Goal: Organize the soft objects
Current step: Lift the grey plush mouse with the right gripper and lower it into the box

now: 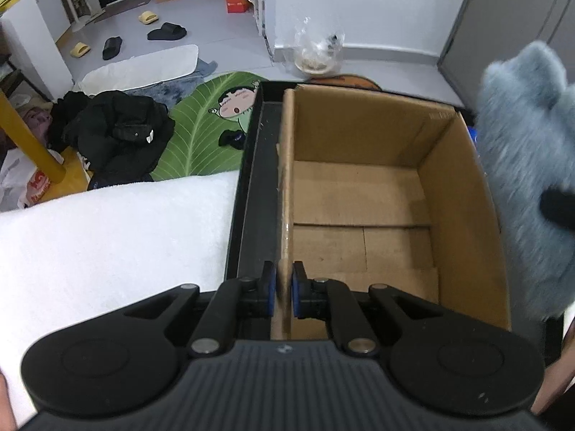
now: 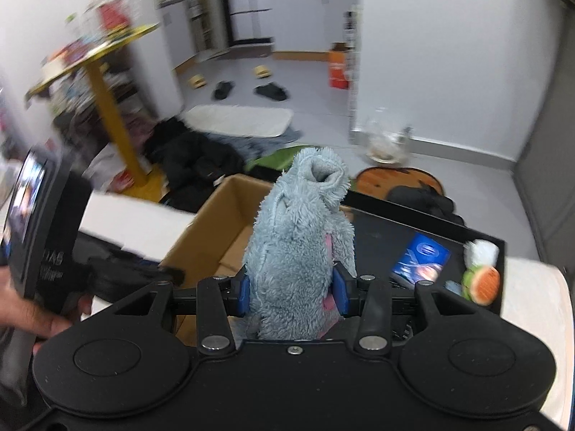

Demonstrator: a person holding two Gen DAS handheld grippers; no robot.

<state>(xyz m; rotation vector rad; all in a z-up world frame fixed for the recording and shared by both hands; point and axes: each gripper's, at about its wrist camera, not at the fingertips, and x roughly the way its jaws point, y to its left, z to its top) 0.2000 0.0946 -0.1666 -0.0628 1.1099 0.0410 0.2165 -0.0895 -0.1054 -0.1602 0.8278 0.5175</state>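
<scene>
An open cardboard box [image 1: 363, 194] stands in a black tray [image 1: 257, 186], its inside bare. My left gripper [image 1: 284, 287] is shut on the box's left wall [image 1: 286, 194], one blue pad on each side. My right gripper [image 2: 294, 289] is shut on a fluffy grey-blue plush toy [image 2: 300, 237] with a pink patch, held upright above the near right part of the box [image 2: 219, 222]. The same plush [image 1: 528, 165] shows blurred at the right edge of the left wrist view, beside the box's right wall.
On the black tray [image 2: 377, 237] right of the box lie a blue packet [image 2: 420, 258], a burger-shaped plush [image 2: 481, 283] and a white fluffy item [image 2: 481, 251]. A white towel [image 1: 107, 244] lies left of the tray. Black clothes [image 1: 115, 133], a green leaf mat [image 1: 201, 125] and slippers lie on the floor.
</scene>
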